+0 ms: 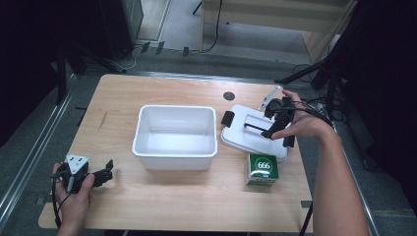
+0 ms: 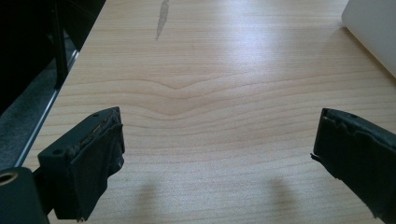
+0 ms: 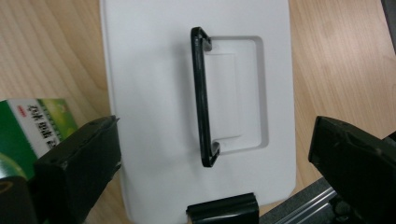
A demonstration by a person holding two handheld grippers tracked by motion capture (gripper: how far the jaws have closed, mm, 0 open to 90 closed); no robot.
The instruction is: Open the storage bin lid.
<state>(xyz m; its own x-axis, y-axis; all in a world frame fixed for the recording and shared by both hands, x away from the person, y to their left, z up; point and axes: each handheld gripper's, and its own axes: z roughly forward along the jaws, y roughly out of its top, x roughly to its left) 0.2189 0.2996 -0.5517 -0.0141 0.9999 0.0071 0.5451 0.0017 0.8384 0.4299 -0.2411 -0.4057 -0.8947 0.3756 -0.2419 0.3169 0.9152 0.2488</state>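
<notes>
Wooden table, white tub, white lid, green box

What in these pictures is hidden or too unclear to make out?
- Small print on the green box: too small in the high view; in the right gripper view a jaw and the picture's edge cut it off.
- White lid: its near edge lies under the right gripper in the high view.
- White bin: in the left gripper view the frame's edge leaves just a corner.
- Left gripper: the hand hides part of its body.
</notes>
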